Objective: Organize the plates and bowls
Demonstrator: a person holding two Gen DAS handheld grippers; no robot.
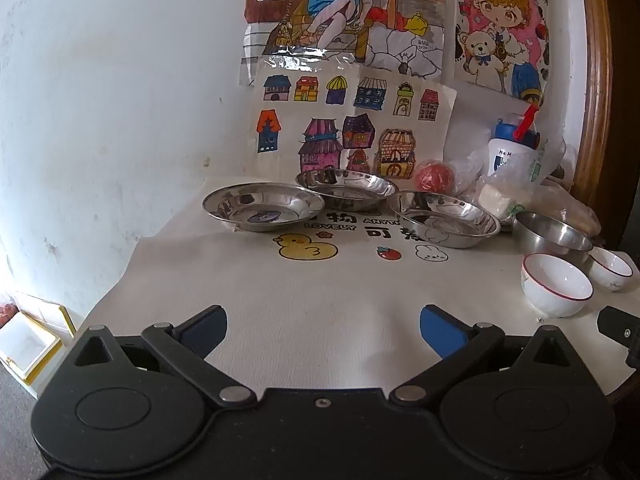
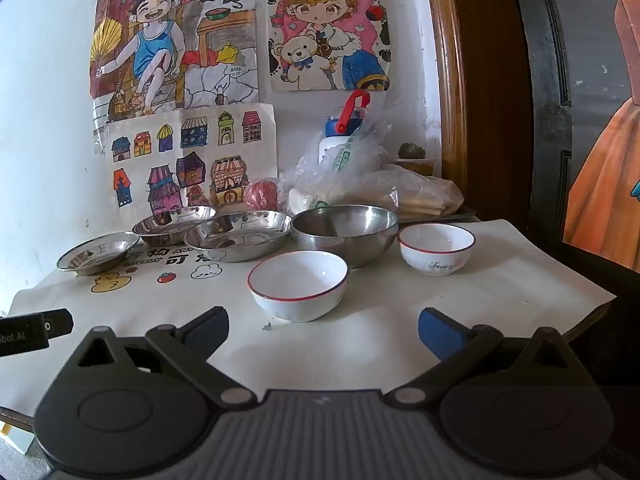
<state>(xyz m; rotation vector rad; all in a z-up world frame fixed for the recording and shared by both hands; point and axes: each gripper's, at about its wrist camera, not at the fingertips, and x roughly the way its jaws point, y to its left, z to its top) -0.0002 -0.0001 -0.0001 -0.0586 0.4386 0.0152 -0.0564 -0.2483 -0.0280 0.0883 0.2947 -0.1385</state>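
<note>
We are hovering at the near edge of the white printed cloth surface point(image 1: 320, 280), and nothing is being carried yet: our left gripper point(image 1: 323, 330) is standing wide, jaws well apart and empty, and our right gripper point(image 2: 323, 330) is showing the same wide, empty spread.

Ahead of the left one, three shallow stainless steel plates are sitting rim-up: the left plate point(image 1: 263, 207), the back plate point(image 1: 346, 188) just behind it, and the right plate point(image 1: 443, 218), each seeming to rest apart from the others. Ahead of the right one, the near white ceramic bowl with a red rim point(image 2: 298, 284) is facing mouth-up, the deep stainless steel bowl point(image 2: 345, 234) is standing just behind it, and the small white lettered bowl point(image 2: 437, 249) is sitting to the right.

We are judging this as the opening step, stacking not yet begun. Being round, these things have no long axis; all are opening upward. The next move is probably calling for pinching one rim, a thin edge, so a level, careful approach is mattering.
</note>
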